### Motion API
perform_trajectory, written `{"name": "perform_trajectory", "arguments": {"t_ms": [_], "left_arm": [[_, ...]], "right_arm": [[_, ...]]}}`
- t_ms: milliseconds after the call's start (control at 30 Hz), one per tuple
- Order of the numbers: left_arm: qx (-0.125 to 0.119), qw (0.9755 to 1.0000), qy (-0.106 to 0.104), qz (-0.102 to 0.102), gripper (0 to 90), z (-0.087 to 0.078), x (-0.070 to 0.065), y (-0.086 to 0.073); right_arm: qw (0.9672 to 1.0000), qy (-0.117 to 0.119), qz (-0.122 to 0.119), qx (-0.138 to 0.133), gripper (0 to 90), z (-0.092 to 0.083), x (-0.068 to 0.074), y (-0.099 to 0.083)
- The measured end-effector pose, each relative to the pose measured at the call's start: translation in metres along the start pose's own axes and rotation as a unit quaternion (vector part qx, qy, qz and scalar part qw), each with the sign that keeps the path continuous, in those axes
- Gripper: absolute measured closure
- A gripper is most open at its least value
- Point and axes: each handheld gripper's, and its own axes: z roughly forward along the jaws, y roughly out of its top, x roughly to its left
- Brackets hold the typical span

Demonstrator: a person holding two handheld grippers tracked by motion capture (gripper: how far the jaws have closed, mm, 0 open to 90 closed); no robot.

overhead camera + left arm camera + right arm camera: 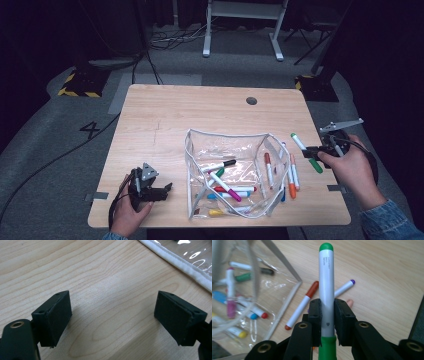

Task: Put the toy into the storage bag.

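Green marker (pixel 326 282) clamped in right tool (pixel 327 312), printed barrel in right gripper view, left tool (pixel 112 317) wide on bare table (pixel 100 277).

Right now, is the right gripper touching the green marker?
Touching. The right gripper view shows the right gripper with both pads pressed against the barrel of the green marker, which stands clamped between them.

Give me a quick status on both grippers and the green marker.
Right gripper shut on green marker, lifted above table. Left gripper open, holding nothing, beside clear pouch. Nothing between marker and pouch.
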Motion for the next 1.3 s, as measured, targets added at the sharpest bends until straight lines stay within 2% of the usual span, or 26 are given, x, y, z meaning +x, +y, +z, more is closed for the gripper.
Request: {"name": "perform_trajectory", "arguments": {"t_ms": [133, 333, 433, 600, 767, 900, 1100, 1300], "left_arm": [[0.006, 0.9999, -0.006, 0.009, 9.1, 0.001, -0.002, 0.001], [0.007, 0.9999, -0.007, 0.009, 9.0, 0.0, -0.002, 0.0], [0.007, 0.9999, -0.009, 0.009, 9.1, 0.0, -0.002, -0.001], [0.007, 0.9998, -0.01, 0.013, 9.1, -0.001, 0.0, -0.001], [0.007, 0.9998, -0.01, 0.013, 9.1, -0.001, -0.001, -0.002], [0.009, 0.9998, -0.009, 0.013, 8.0, -0.001, 0.0, -0.001], [0.019, 0.9994, -0.013, 0.024, 0.0, 0.002, 0.0, 0.001], [0.02, 0.9995, -0.012, 0.021, 0.0, 0.003, 0.0, 0.001]], "right_arm": [[0.9995, 0.01, -0.027, -0.011, 77.1, -0.011, 0.016, 0.013], [0.9974, 0.029, -0.062, -0.023, 77.1, -0.026, 0.043, 0.031], [0.9954, 0.038, -0.083, -0.03, 77.1, -0.032, 0.058, 0.039], [0.9918, 0.058, -0.111, -0.025, 77.1, -0.035, 0.083, 0.049], [0.9874, 0.075, -0.138, -0.02, 77.1, -0.032, 0.108, 0.059], [0.9825, 0.092, -0.161, -0.011, 77.1, -0.023, 0.126, 0.066], [0.9756, 0.108, -0.191, 0.004, 77.1, -0.01, 0.146, 0.073], [0.9683, 0.122, -0.216, 0.03, 77.1, 0.005, 0.168, 0.077]]}}
